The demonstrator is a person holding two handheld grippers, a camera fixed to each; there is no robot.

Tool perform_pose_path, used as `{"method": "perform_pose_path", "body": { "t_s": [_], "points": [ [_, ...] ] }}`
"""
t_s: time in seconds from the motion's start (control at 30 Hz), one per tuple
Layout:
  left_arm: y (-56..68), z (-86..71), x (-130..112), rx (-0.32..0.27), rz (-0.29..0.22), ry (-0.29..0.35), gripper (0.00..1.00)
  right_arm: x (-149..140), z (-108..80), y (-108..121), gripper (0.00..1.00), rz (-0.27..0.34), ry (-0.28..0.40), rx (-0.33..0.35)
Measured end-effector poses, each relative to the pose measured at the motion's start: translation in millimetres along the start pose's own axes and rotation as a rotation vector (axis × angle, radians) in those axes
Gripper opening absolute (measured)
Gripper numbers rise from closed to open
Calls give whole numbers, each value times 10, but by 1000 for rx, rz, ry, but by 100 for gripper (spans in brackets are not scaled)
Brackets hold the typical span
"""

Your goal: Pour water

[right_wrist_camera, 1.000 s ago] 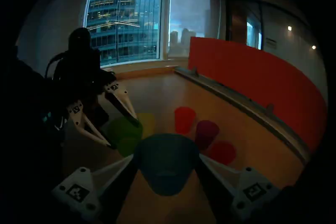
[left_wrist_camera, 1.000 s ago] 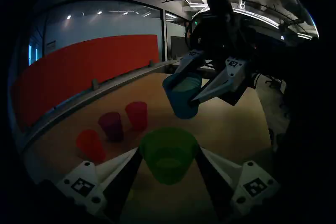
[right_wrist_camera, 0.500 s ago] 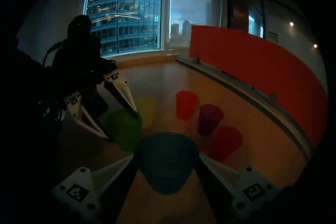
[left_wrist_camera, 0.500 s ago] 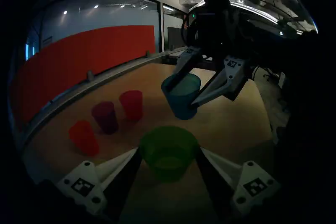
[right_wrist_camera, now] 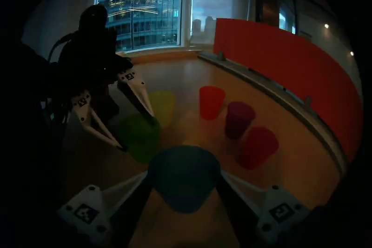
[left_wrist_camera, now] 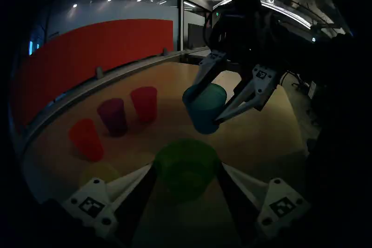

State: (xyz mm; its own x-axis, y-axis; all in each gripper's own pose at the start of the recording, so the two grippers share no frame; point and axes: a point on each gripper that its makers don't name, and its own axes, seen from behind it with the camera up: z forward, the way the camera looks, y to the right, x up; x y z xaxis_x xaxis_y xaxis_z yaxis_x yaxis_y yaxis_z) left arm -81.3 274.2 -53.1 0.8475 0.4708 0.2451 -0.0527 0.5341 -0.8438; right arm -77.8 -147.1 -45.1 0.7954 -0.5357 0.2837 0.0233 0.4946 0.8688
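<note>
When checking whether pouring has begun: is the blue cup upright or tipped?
Almost upright, only slightly tilted: the blue cup in the right claw has its rim on top, mouth facing up.

The yellow cup (left_wrist_camera: pixel 98 173) comes into our left gripper view, low left, and the blue cup (left_wrist_camera: pixel 203 108) drifts slightly right. In our right gripper view we now see the yellow cup clear of the green cup (right_wrist_camera: pixel 138 137), and the purple cup (right_wrist_camera: pixel 238 118) higher.
</note>
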Motion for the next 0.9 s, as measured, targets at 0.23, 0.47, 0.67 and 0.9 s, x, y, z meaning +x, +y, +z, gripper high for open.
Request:
{"method": "perform_pose_path", "body": {
  "t_s": [0.23, 0.47, 0.67, 0.9],
  "points": [
    [-27, 28, -71, 4, -13, -4, 87, -39, 59, -2, 91, 1, -8, 3],
    [-19, 45, -129, 1, -18, -7, 87, -96, 79, -5, 91, 1, -19, 5],
    [-15, 40, -148, -1, -27, -1, 87, -122, 92, -10, 91, -1, -24, 5],
    [0, 13, -184, 0, -14, -3, 90, -149, 111, -28, 91, 0, -29, 5]
  ]
}}
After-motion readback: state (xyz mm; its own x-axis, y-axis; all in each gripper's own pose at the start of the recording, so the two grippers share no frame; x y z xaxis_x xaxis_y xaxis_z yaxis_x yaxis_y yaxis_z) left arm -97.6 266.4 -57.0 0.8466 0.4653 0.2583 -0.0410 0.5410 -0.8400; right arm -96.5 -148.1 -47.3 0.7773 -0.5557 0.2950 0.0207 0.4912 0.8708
